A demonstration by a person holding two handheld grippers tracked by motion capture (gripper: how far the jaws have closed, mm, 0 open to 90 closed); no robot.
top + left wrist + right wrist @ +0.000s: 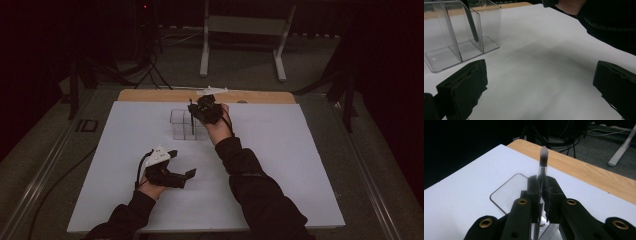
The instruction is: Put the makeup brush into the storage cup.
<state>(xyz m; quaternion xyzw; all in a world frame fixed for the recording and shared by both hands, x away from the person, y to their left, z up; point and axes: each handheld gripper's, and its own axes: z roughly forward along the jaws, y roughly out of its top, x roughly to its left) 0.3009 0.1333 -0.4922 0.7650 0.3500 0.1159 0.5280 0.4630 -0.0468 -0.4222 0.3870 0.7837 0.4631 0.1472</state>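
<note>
The right claw (pixel 541 192) clamps a makeup brush (pixel 543 157) upright, handle down, to lower it into the clear organizer (pixel 461 32), while the left claw (pixel 539 87) rests released on the surface (pixel 280 150).

In the right gripper view, the shut right gripper (pixel 541 195) covers the middle of the brush (pixel 543 157), and the handle's lower end is lost behind the jaws. In the left gripper view, the clear box (pixel 486 27) is cut off by the top and left edges, and the sleeve (pixel 614 27) by the right edge. In the high view, the box's compartments are too dim to count.
</note>
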